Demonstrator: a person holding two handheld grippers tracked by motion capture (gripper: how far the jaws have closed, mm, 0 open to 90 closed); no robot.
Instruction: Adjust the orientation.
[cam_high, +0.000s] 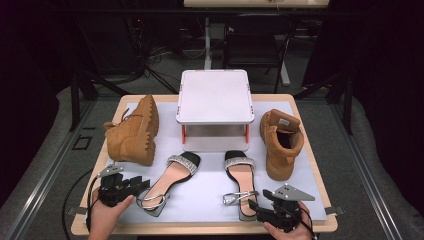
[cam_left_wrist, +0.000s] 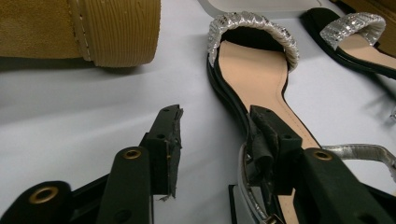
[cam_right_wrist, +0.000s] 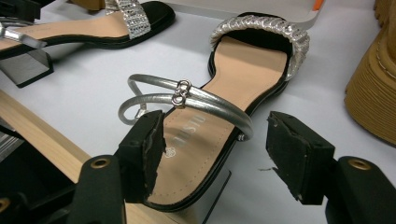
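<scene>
High view: we found two sandals side by side on the white mat (cam_high: 300, 150), before a white stand (cam_high: 214, 96), with a tan boot on its side (cam_high: 132, 132) at left and an upright tan boot (cam_high: 281, 142) at right. The left gripper (cam_high: 137, 186) lay just beside the left sandal (cam_high: 172, 182), jaws apart, with nothing clamped. The right gripper (cam_high: 256, 204) stood at the heel of the right sandal (cam_high: 241, 180), jaws wide and off the shoe. In the right gripper view we saw gold lettering on the insole (cam_right_wrist: 189, 133), too small to read. A pale label (cam_high: 284, 121) inside the upright boot was likewise illegible.
</scene>
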